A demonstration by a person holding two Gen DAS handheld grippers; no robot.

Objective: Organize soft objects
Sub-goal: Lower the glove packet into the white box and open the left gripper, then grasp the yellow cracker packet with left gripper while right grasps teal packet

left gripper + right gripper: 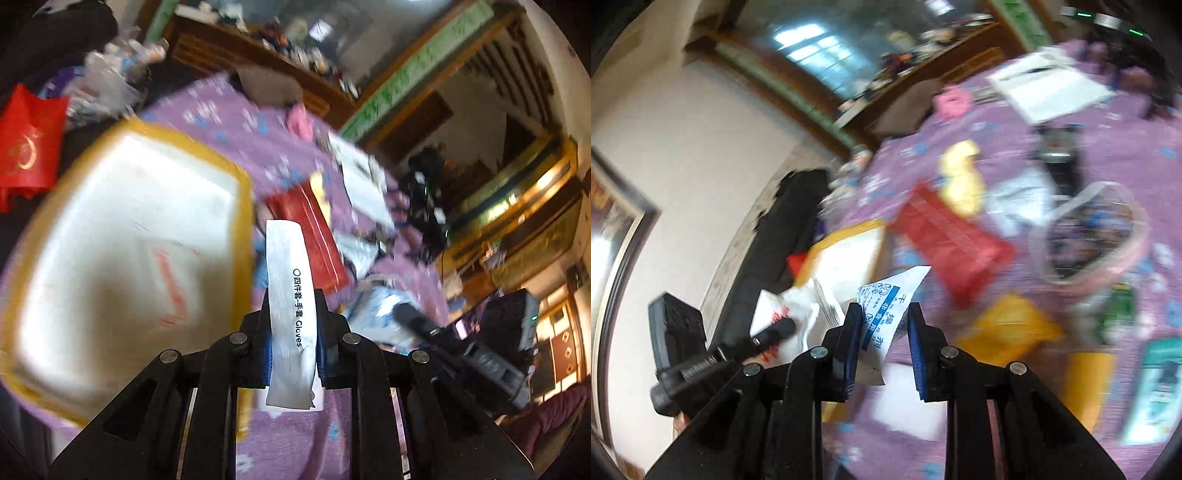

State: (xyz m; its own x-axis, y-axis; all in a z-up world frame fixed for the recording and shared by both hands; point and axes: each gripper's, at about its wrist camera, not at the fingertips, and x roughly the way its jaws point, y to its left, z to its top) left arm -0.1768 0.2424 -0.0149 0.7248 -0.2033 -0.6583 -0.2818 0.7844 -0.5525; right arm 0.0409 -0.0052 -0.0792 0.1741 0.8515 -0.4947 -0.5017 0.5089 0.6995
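two claws raised, left claw (293, 343) gripping gloves packet (290, 295)

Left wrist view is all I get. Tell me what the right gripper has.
Observer: The right gripper has a white sachet with blue printed characters between its fingers; it looks pinched.
Operator: Name what lies to its right.
Observer: A clear pouch with a pink rim lies on the purple bedspread.
Operator: Now something nearer the camera.
Observer: A blurred orange-yellow packet lies just right of the right finger.
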